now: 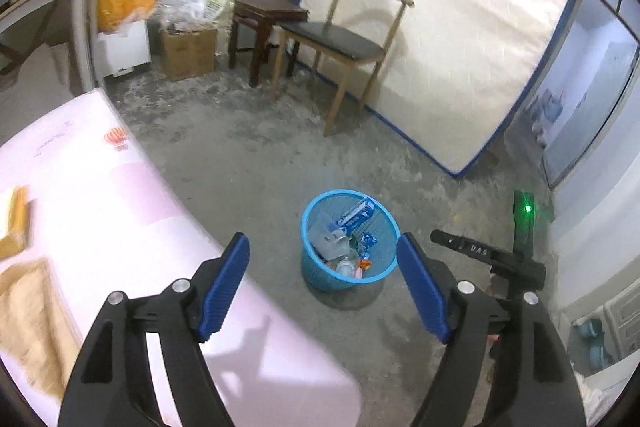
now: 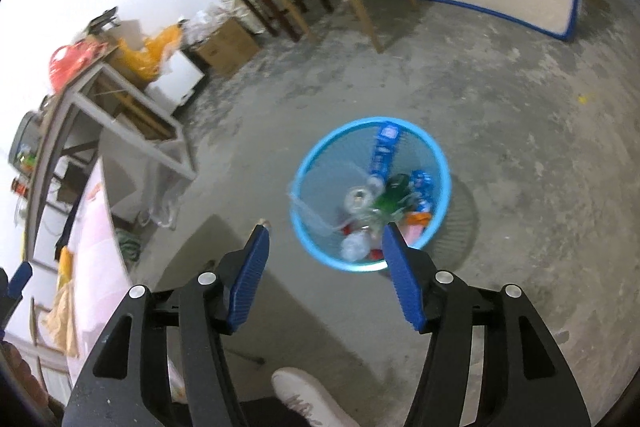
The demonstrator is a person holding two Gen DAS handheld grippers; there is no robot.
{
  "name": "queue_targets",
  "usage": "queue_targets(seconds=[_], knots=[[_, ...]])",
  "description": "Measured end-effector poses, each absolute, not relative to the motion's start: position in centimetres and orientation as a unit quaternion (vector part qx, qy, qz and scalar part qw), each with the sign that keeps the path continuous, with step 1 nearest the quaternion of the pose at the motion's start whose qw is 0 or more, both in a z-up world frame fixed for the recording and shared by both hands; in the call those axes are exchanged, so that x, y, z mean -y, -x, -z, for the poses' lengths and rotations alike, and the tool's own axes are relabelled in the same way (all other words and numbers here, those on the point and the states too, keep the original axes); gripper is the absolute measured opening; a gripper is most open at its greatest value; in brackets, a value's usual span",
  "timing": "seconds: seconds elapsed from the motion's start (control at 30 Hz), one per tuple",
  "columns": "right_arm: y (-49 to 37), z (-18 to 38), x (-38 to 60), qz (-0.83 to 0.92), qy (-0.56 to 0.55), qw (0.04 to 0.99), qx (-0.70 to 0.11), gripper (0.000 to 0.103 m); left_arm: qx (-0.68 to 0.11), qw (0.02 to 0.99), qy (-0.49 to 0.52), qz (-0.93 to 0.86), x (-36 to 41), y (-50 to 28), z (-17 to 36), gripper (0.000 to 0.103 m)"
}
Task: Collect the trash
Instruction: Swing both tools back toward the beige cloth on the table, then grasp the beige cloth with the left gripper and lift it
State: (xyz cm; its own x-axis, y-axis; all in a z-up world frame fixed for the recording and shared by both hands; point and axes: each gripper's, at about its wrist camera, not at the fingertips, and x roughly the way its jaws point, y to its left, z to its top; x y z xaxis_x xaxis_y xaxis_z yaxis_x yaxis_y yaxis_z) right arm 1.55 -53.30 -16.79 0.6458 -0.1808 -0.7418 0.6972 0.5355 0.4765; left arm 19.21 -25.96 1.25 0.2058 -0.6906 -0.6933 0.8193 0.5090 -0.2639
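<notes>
Both the left gripper (image 1: 323, 293) and right gripper (image 2: 325, 277) hang wide apart and empty above the blue bin (image 2: 370, 193) of trash on the floor; a drop looks done, next means finding more litter

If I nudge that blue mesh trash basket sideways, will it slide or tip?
The blue mesh basket looks thin and light, so it probably slides easily on the concrete floor. The tall blue carton leaning on its rim may shift, and a high push could tip it.
</notes>
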Motion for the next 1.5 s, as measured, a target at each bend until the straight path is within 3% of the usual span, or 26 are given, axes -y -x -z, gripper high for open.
queue_targets(seconds=[0.4, 0.53, 0.73, 0.9, 1.13, 1.5], knots=[[-7.3, 11.5, 45.9, 0.116, -0.357, 0.863, -0.337, 0.061, -0.378, 0.854, -0.012, 0.356, 4.7, -19.8, -0.6, 0.083], [-10.3, 10.2, 42.6, 0.056, -0.335, 0.872, -0.351, 0.061, -0.380, 0.864, -0.023, 0.330, 1.3, -20.1, 0.5, 0.085], [-13.8, 8.8, 36.8, -0.017, -0.293, 0.878, -0.377, 0.061, -0.343, 0.865, -0.116, 0.346, 2.4, -20.8, 1.1, 0.097], [-15.8, 8.7, 32.8, -0.056, -0.271, 0.872, -0.404, 0.061, -0.307, 0.863, -0.145, 0.375, 3.8, -23.8, 1.0, 0.097], [-17.5, 8.9, 29.5, -0.079, -0.242, 0.863, -0.436, 0.062, -0.381, 0.818, -0.136, 0.409, 6.7, -29.3, 3.8, 0.097], [-18.2, 9.4, 27.8, -0.088, -0.227, 0.857, -0.454, 0.062, -0.411, 0.777, -0.209, 0.428, 10.8, -31.0, 8.2, 0.097]])
